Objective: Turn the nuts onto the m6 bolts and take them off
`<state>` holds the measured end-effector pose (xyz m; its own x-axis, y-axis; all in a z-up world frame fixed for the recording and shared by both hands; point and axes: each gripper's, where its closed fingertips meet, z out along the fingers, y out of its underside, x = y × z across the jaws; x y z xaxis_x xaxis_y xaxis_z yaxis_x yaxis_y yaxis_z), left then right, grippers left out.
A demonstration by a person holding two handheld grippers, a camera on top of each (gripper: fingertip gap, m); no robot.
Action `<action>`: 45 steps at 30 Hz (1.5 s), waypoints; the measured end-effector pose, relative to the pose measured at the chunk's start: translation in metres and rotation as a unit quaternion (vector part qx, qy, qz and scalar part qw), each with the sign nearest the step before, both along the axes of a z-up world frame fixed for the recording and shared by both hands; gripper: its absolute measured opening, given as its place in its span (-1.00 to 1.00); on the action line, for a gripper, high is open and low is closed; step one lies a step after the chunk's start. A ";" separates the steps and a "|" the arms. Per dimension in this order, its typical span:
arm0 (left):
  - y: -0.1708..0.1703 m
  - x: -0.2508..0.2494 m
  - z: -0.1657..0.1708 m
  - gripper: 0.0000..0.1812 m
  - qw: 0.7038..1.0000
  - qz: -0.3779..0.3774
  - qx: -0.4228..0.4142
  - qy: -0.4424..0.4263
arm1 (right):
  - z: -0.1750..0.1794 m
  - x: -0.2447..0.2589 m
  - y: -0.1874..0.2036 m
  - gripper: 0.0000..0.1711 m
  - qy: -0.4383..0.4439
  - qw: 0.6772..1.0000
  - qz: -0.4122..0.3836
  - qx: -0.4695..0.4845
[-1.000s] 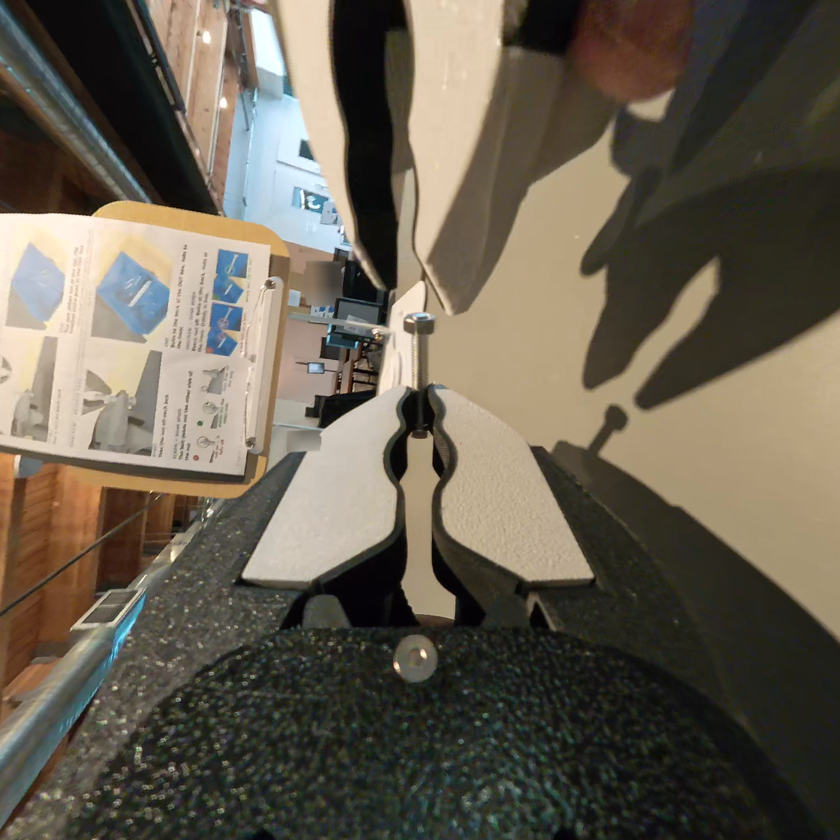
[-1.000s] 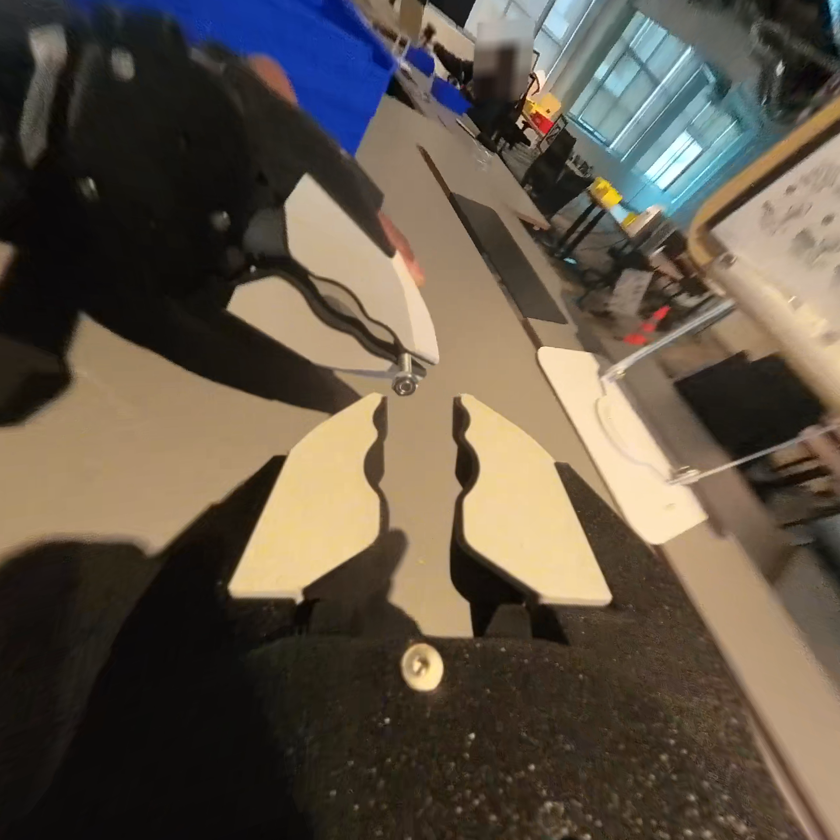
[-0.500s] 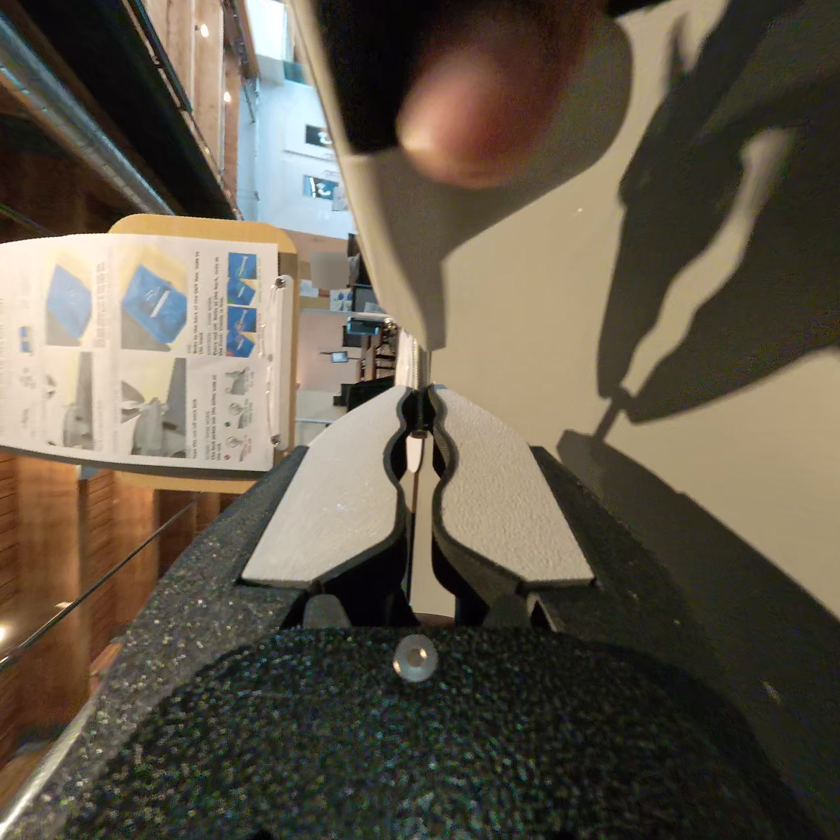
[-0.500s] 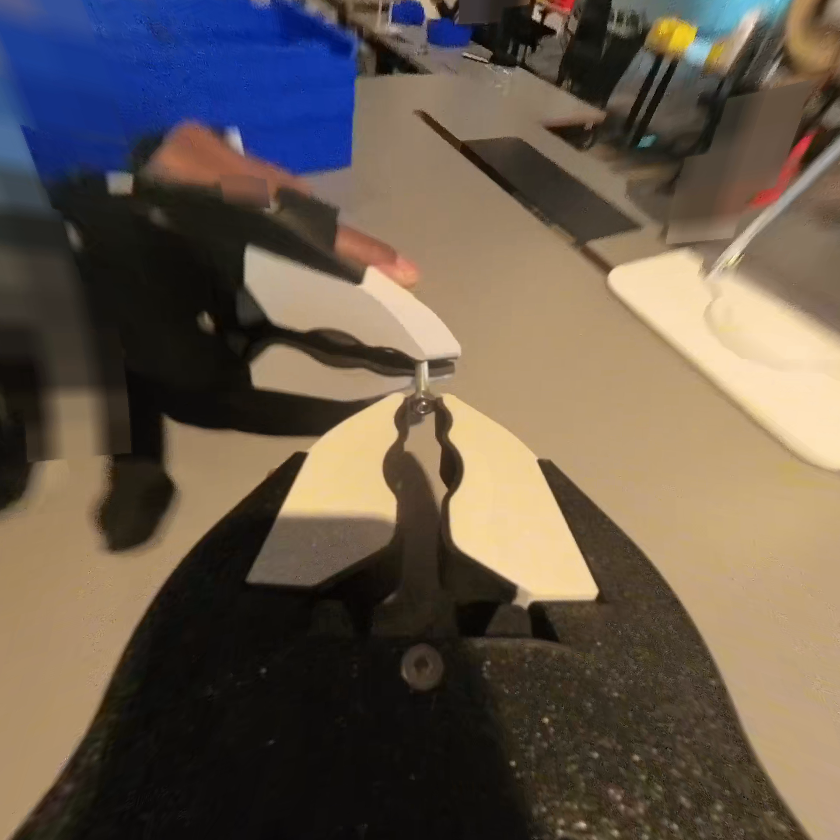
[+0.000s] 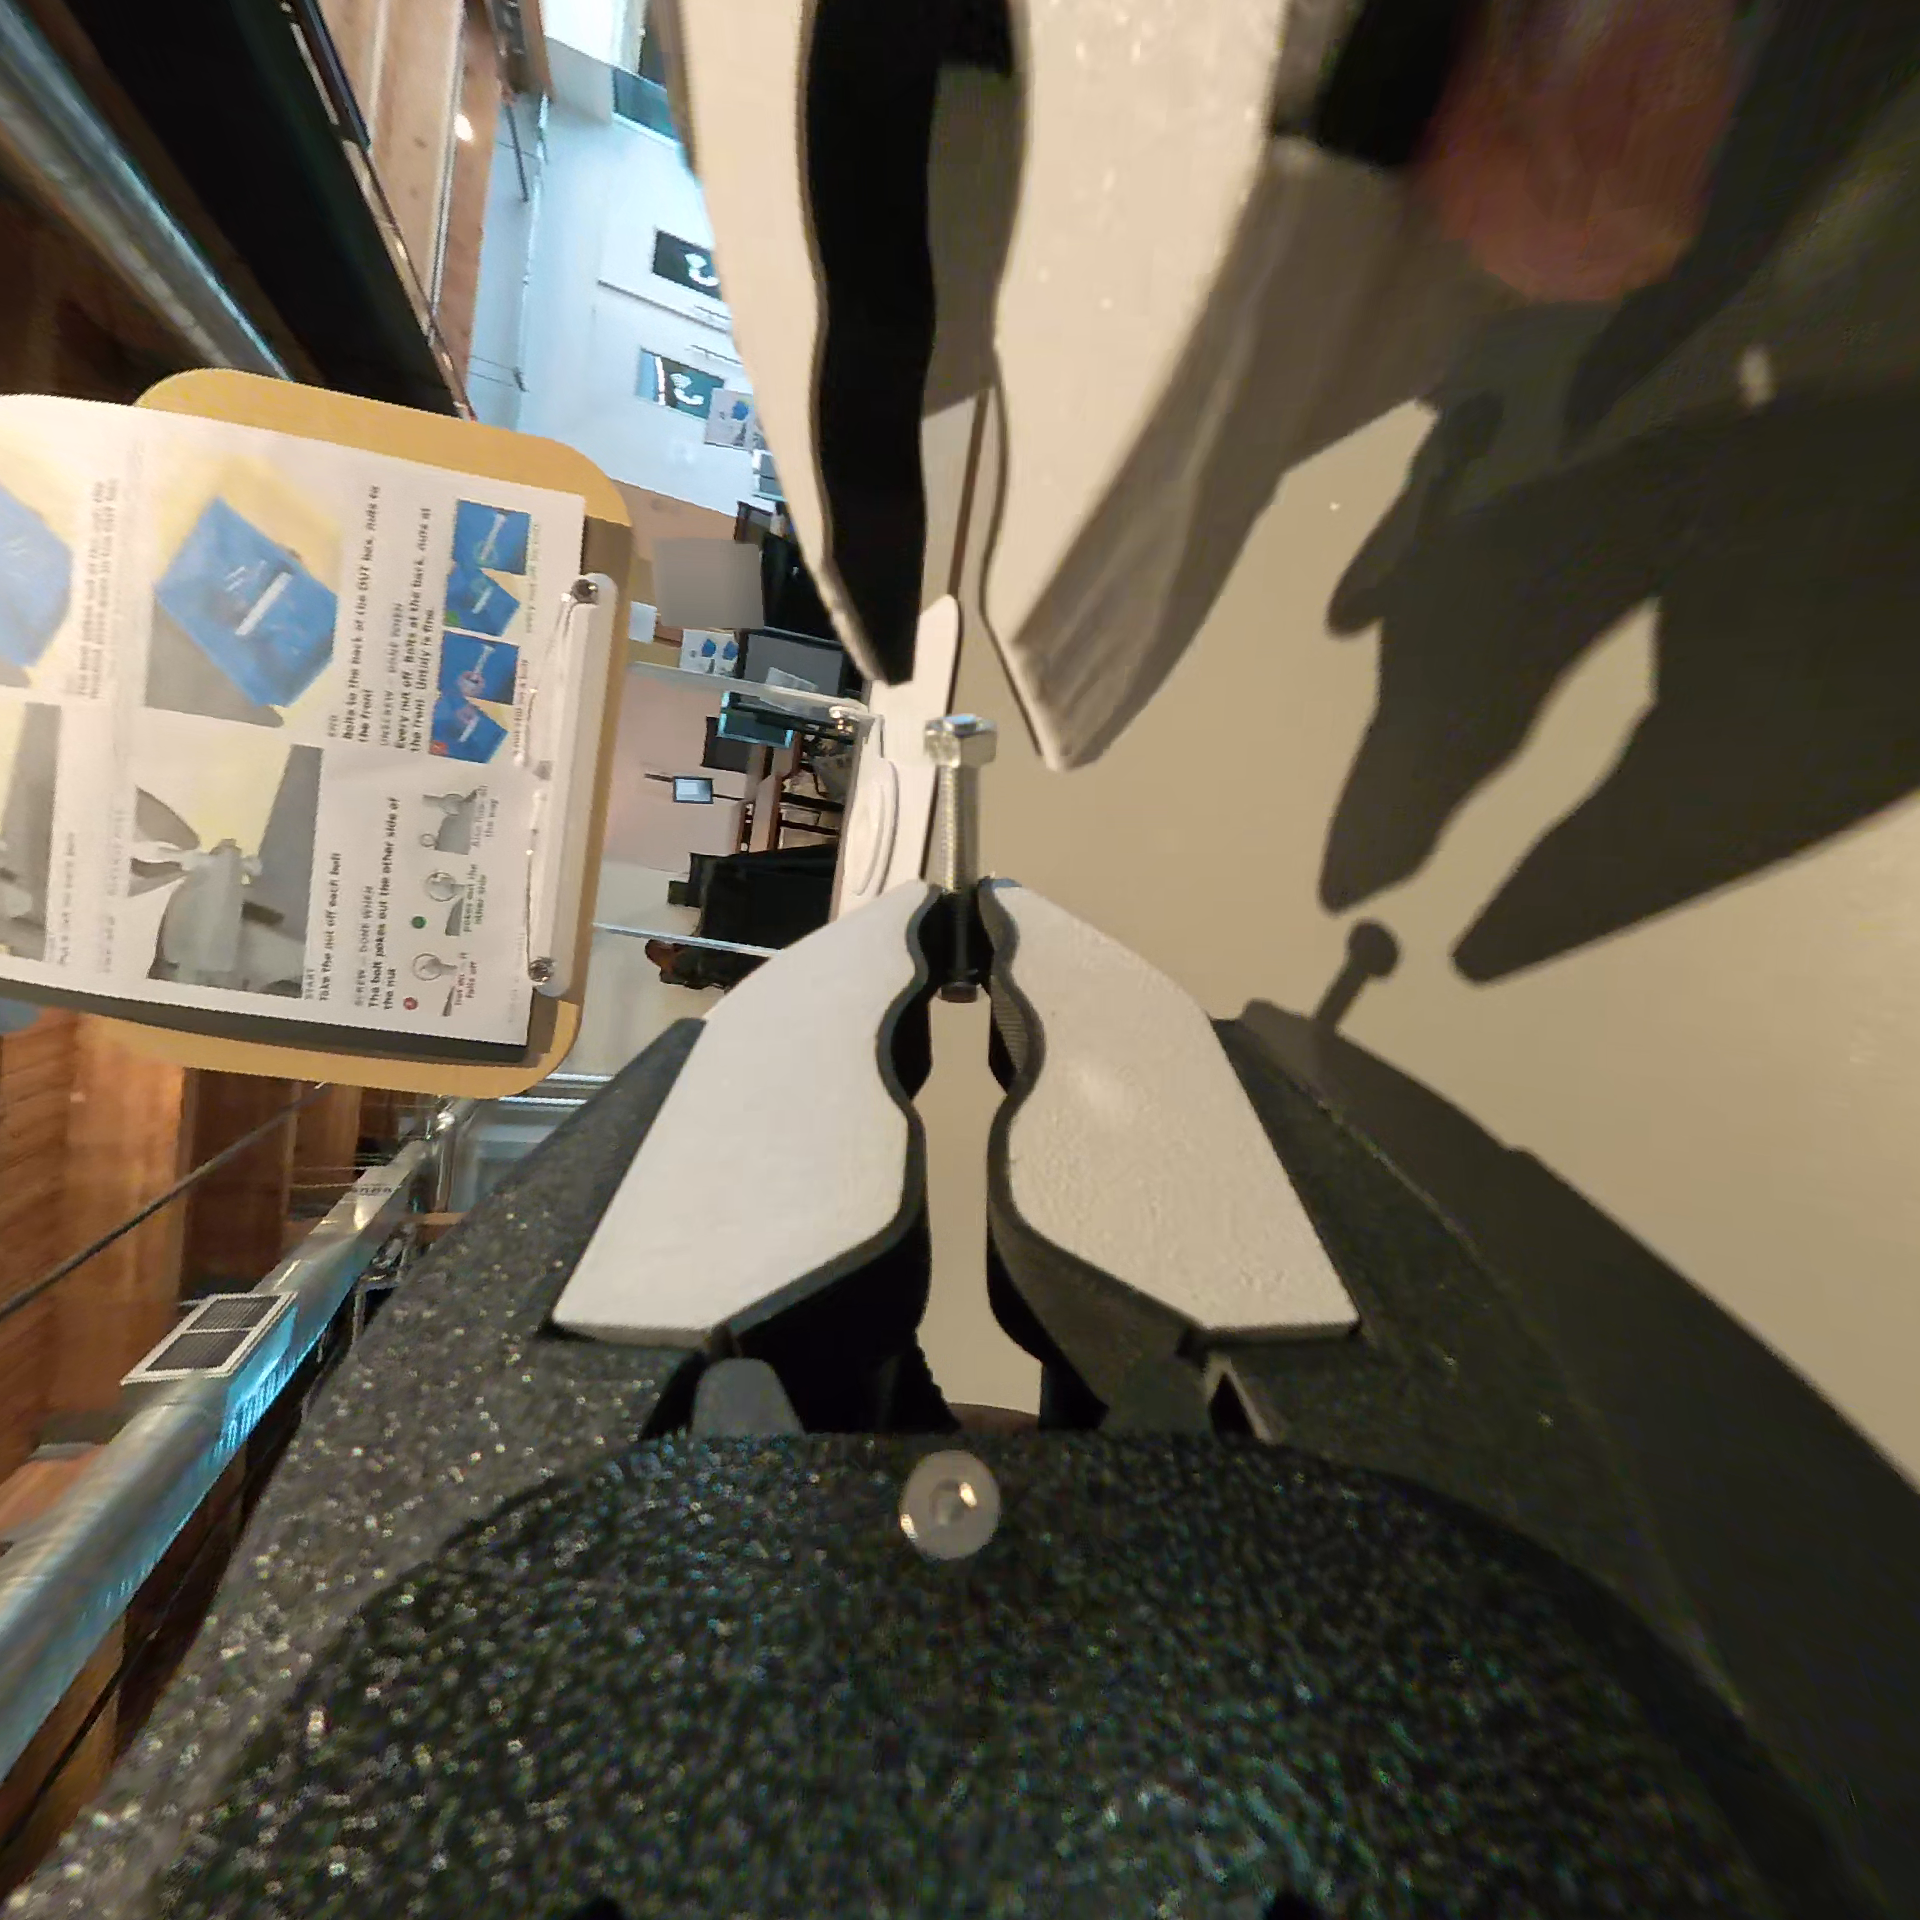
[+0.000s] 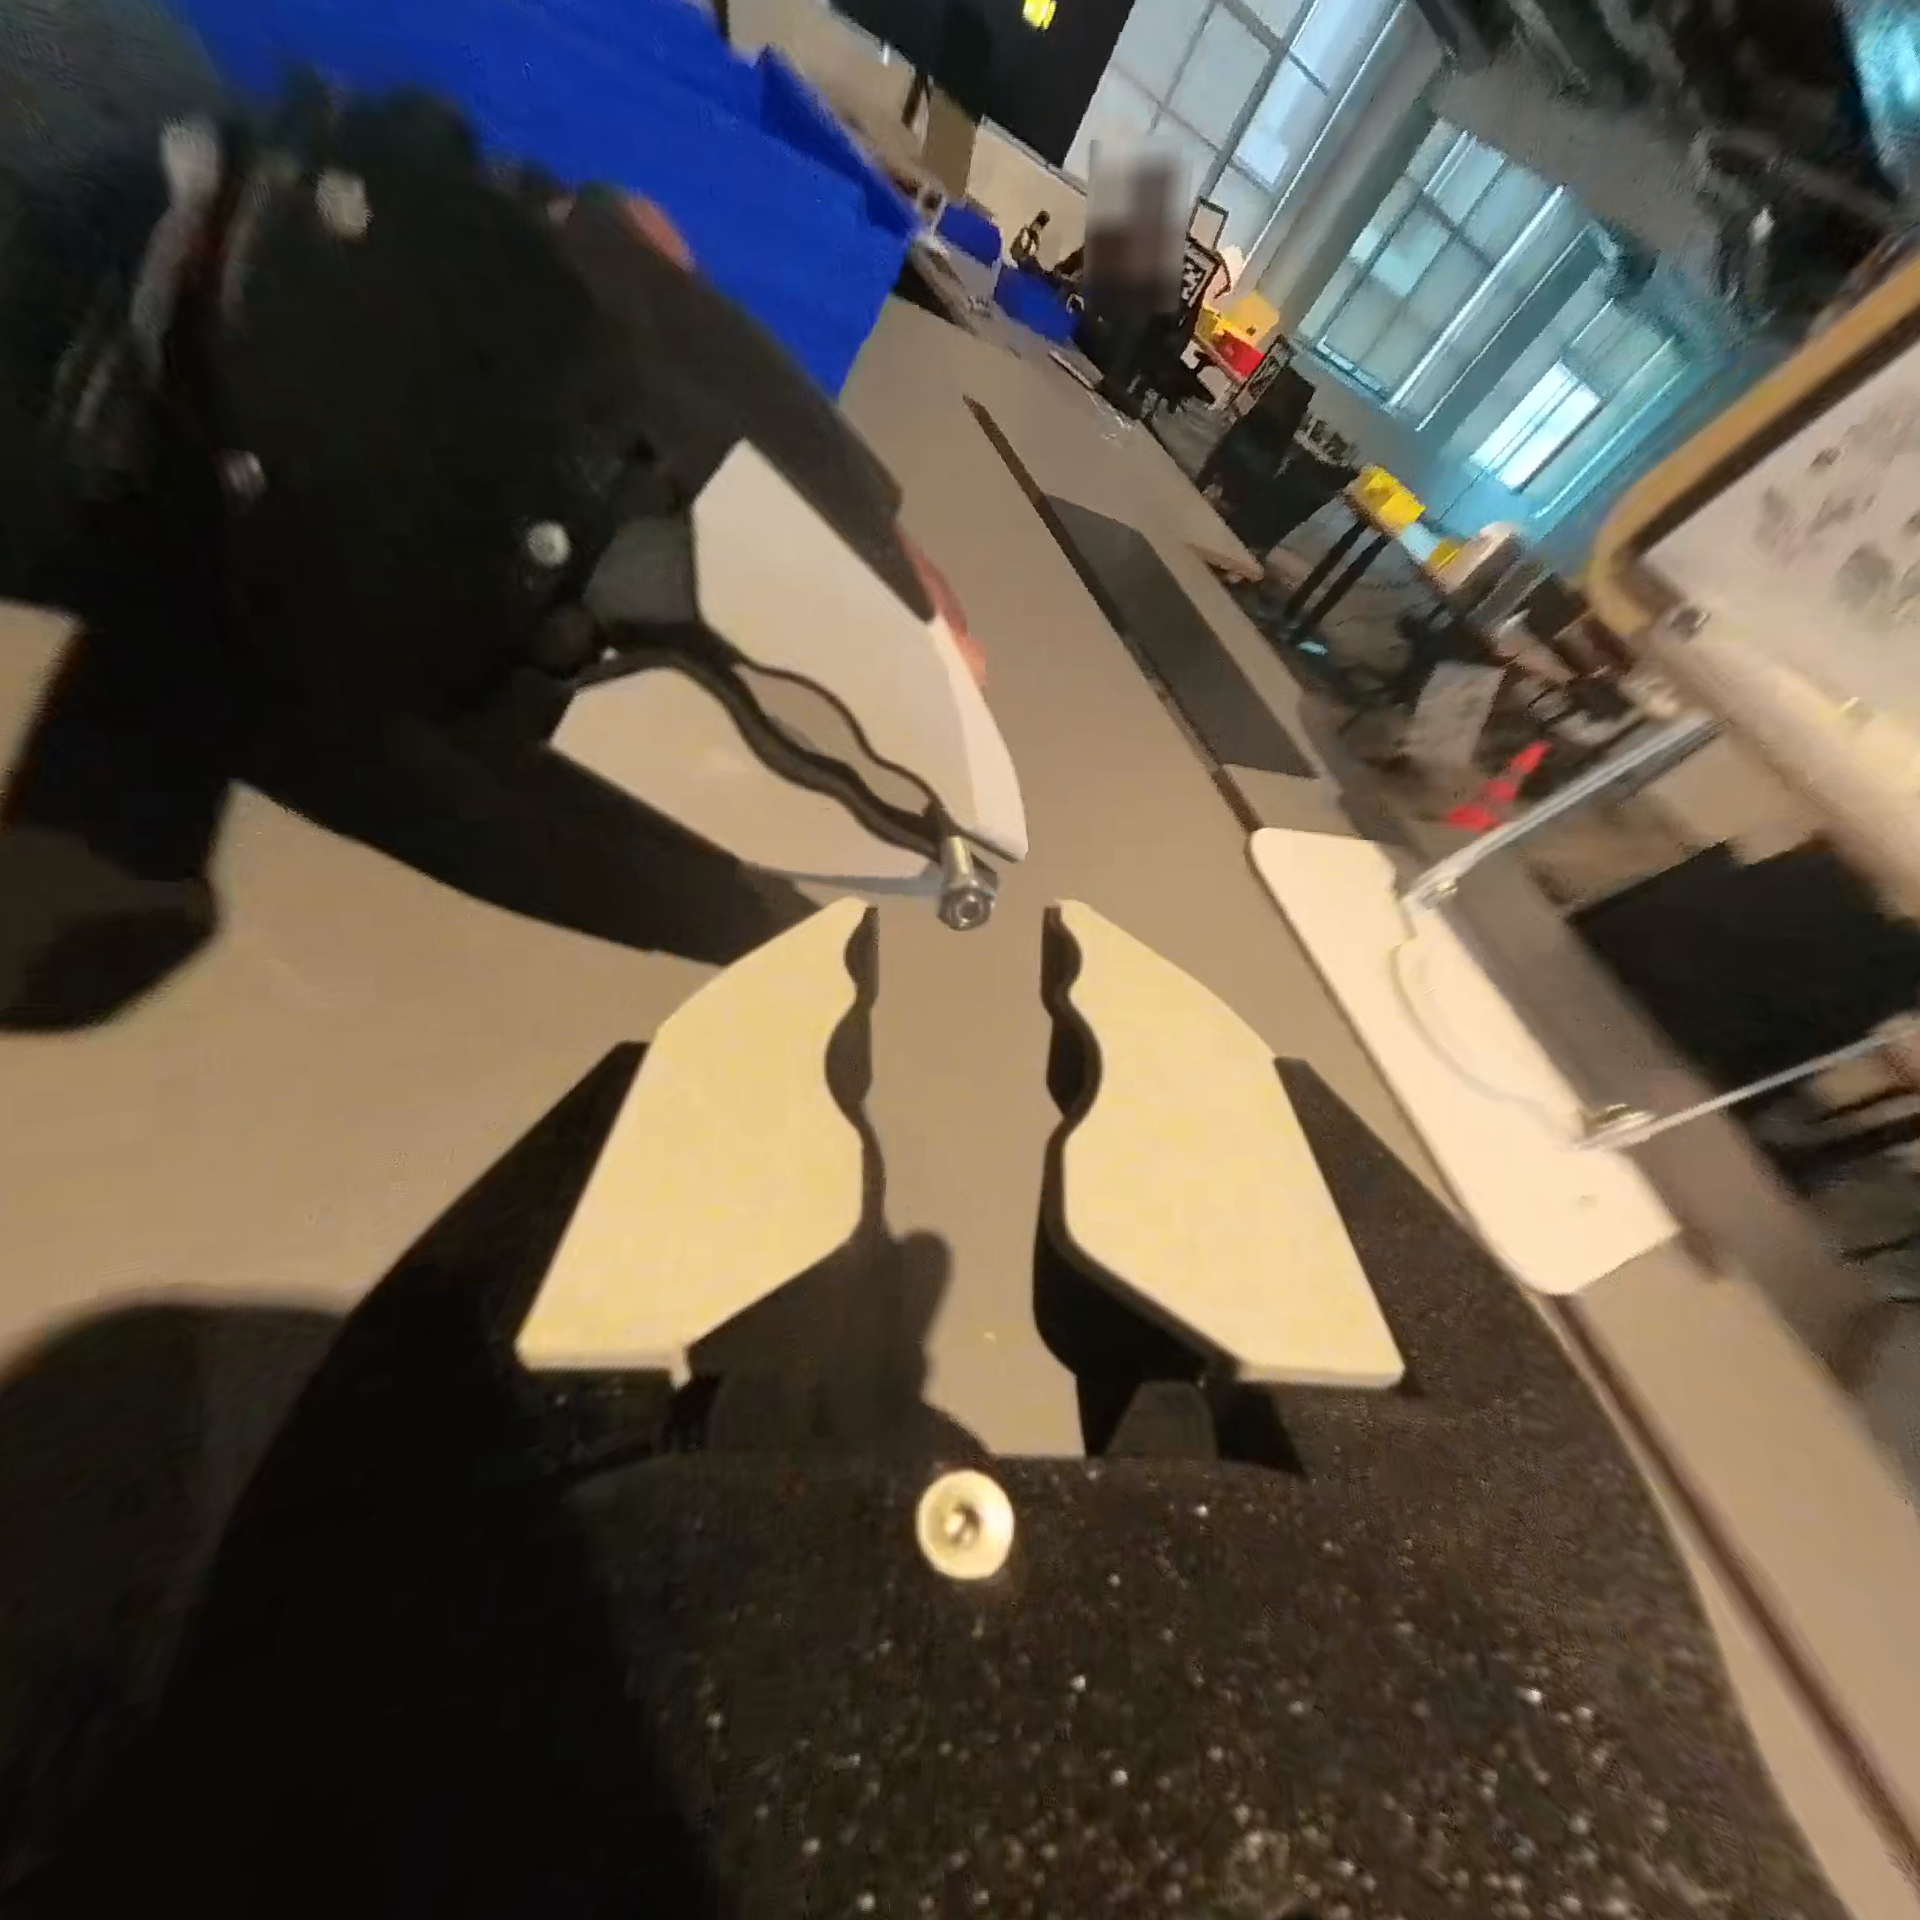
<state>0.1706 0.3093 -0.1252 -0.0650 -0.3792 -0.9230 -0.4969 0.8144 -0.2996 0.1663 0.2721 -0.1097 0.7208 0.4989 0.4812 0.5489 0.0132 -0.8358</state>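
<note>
My left gripper (image 5: 961, 899) is shut on the threaded shank of a silver M6 bolt (image 5: 957, 821), whose socket head sticks out past the fingertips. No nut shows clearly; the shank's far end is hidden between the pads. In the right wrist view the left gripper (image 6: 971, 847) reaches in from the left and holds the bolt (image 6: 964, 902) head-on towards me. My right gripper (image 6: 958, 920) is open and empty, its tips a little short of the bolt head on either side. It also shows in the left wrist view (image 5: 971, 691), open just beyond the head.
A grey table (image 6: 312, 1143) lies below both grippers. A clipboard with an instruction sheet (image 5: 312, 727) stands on a white base (image 6: 1455, 1060) at the right edge. Blue bins (image 6: 623, 135) stand at the back left. A dark strip (image 6: 1174, 634) lies farther along the table.
Half a second ago my right gripper was shut on the bolt head. It has since opened and drawn back a little. My left gripper has kept its hold on the bolt.
</note>
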 end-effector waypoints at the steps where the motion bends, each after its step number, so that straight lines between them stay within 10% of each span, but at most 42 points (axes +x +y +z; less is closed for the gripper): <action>1: 0.000 0.000 0.000 -0.94 1.000 -0.001 0.001 0.002 | -0.001 0.000 0.001 -0.66 -0.024 1.000 -0.006 0.011; 9: -0.003 0.000 0.000 -0.94 0.999 -0.012 0.034 0.015 | -0.010 -0.001 0.004 -0.87 -0.012 0.999 -0.023 -0.029; 16: -0.001 0.000 0.006 -0.94 0.998 0.001 0.055 0.006 | -0.005 -0.006 0.003 -0.88 0.367 0.904 0.001 -0.220; 25: -0.003 0.001 0.003 -0.94 1.000 -0.006 0.009 -0.001 | -0.006 0.003 0.004 -0.65 0.098 0.993 -0.002 -0.061; 35: -0.007 0.000 -0.004 -0.94 1.000 -0.023 0.003 0.021 | -0.013 -0.001 0.004 -0.86 -0.063 0.998 -0.030 -0.010; 39: -0.003 -0.001 -0.004 -0.94 0.999 -0.010 0.025 0.025 | -0.018 -0.003 0.006 -0.87 0.064 0.990 -0.052 -0.114; 45: -0.006 0.001 -0.003 -0.94 1.000 -0.015 0.014 0.017 | -0.013 -0.009 -0.001 -0.87 0.372 0.888 0.008 -0.269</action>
<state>0.1712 0.3029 -0.1282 -0.1063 -0.3507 -0.9304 -0.4822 0.8365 -0.2602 0.1569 0.2714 -0.1229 0.7295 0.5258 -0.4374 -0.1549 -0.4958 -0.8545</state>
